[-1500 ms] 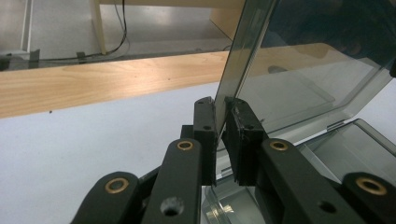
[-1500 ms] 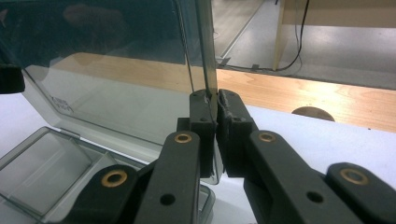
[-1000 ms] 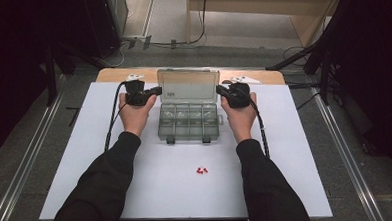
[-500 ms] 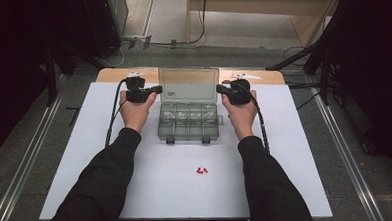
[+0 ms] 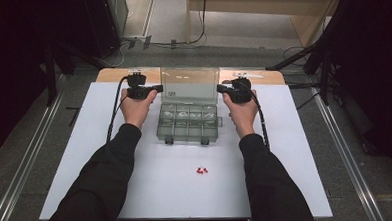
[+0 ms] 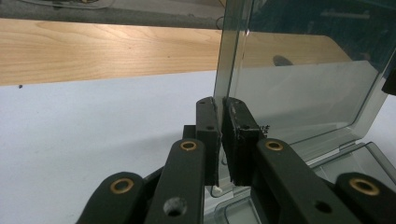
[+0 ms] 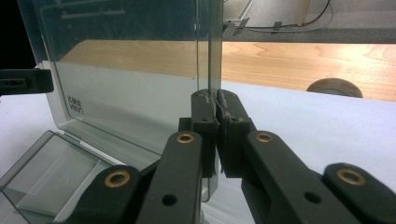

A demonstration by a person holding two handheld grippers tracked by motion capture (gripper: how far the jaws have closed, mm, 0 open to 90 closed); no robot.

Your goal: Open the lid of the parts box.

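While both my grippers clamp the clear lid (image 5: 189, 85) of the compartment box (image 5: 188, 122), the lid stands close to upright on its hinge at the far side of the box, and I read that as the reason for the two-sided hold: one pinch per side edge keeps a thin, flexy panel from twisting as it swings. My left gripper (image 6: 220, 128) has its jaws closed narrow on the lid's left edge, low down near the hinge; the left gripper view shows the plastic sandwiched between the pads, nothing else in there. My right gripper (image 7: 216, 122) does the same on the opposite edge, jaws pressed shut on the panel, a small printed label visible through the plastic. From the high view the left gripper (image 5: 142, 90) and right gripper (image 5: 234, 91) sit level with each other either side of the lid, hands resting on the white sheet (image 5: 85, 145) covering the desk (image 5: 270, 76). Box sits mid-sheet, tray part facing me, compartments look mostly empty though I can't tell for sure. A few small red bits (image 5: 202, 170) lie on the sheet nearer to me, well apart from the box, probably waiting to go into a compartment, hence the lid held open and out of the way.
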